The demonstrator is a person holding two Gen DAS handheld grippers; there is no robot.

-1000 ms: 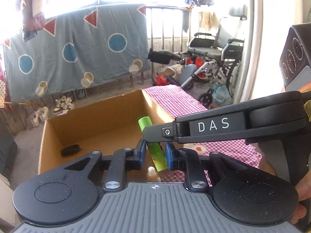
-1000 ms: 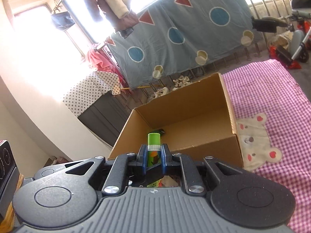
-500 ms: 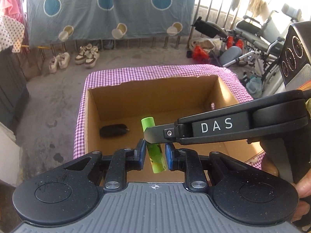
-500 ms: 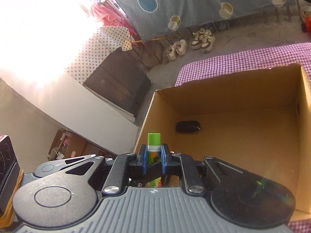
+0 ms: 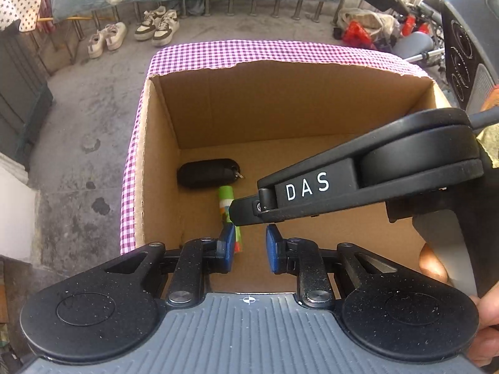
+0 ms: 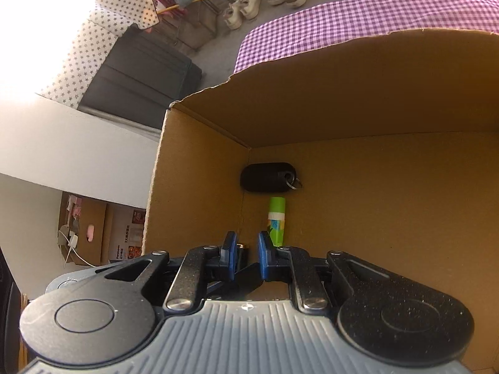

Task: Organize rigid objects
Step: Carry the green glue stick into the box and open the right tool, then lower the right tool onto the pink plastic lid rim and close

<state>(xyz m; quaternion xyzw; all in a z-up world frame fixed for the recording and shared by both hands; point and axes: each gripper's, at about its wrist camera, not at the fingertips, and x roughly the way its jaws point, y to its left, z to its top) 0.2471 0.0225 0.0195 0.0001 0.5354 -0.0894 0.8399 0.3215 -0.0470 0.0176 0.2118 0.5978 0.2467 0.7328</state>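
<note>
Concrete floor [image 5: 78, 124] lies all around the work place, with some pairs of shoes [image 5: 156, 26] near a railing at the far side. A purple checked cloth [image 5: 249, 51] covers the table, and on it stands an open cardboard box [image 5: 159, 155] that fills most of both views.

We judge that the task is partly done. Two rigid things are already inside the box, in its far left corner. A black key fob [image 5: 207, 173] with a small ring lies close to the walls. A green tube [image 5: 225, 198] appears to lie on the bottom just in front of it, with the cap toward the fob. Whether the two touch, we cannot tell.

Our left gripper [image 5: 249, 246] hovers over the near edge of the box with its blue pads narrow, and we see nothing between them. The tube passes behind the left pad, not inside the gap. Our right gripper [image 6: 246, 243] is also narrow and holds nothing; in its own view the tube sits just beyond the right pad. So the tube seems delivered, and what is left is probably to go out and bring more things. No other loose objects show in these views, so we cannot say how many remain.

In the left view the right gripper's long body crosses over the middle of the tube and hides it. The box walls are high and the two grippers are close together, so they may knock each other or the cardboard when lifting out.
</note>
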